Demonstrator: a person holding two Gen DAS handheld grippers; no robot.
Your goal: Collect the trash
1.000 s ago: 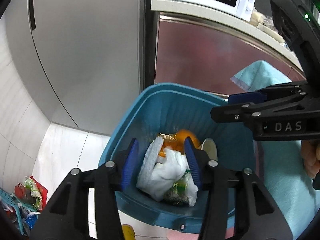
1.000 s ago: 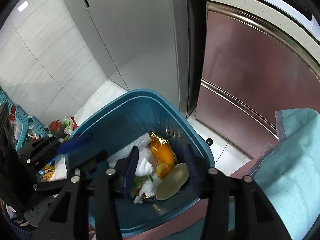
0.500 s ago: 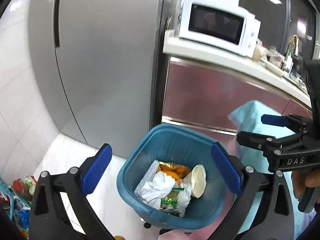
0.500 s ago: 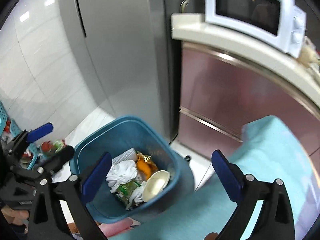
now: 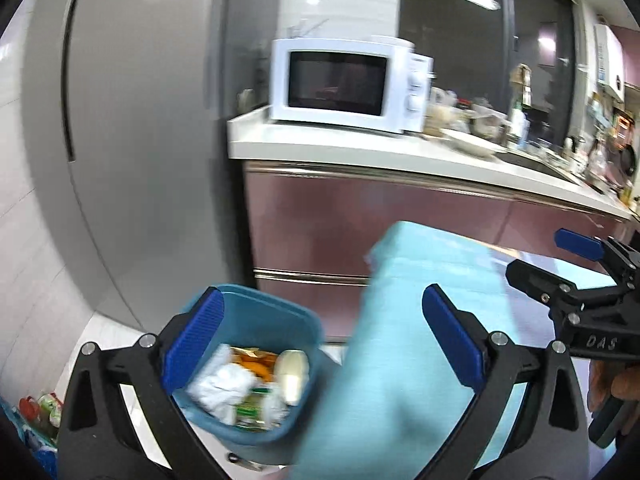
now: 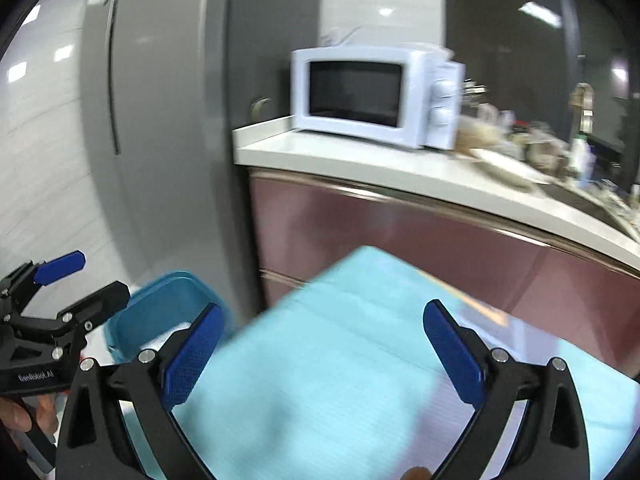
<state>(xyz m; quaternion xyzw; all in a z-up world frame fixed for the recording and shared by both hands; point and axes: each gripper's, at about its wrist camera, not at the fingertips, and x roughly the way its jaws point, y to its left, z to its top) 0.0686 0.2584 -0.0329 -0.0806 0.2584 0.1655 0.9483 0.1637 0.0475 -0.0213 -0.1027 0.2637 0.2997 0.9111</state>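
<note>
A blue trash bin point(image 5: 256, 312) stands on the floor at lower left, holding white crumpled paper point(image 5: 222, 386), an orange wrapper point(image 5: 254, 362), a white cup point(image 5: 292, 372) and a green packet. The bin's rim also shows in the right wrist view point(image 6: 160, 300). My left gripper point(image 5: 320, 356) is open and empty, high above the bin and the table's edge. My right gripper point(image 6: 320, 354) is open and empty above the light blue tablecloth point(image 6: 340, 380). Each gripper shows in the other's view, the right one point(image 5: 560, 276) and the left one point(image 6: 76, 284).
The cloth-covered table point(image 5: 400, 360) stands right of the bin. A grey fridge point(image 5: 140, 140) is at left. A maroon cabinet point(image 5: 400, 220) carries a white counter with a microwave point(image 5: 344, 84) and clutter. Packets point(image 5: 40, 408) lie on the floor at far left.
Both grippers have opened wide and risen away from the bin, tilting up toward the counter. The trash stays in the bin.
</note>
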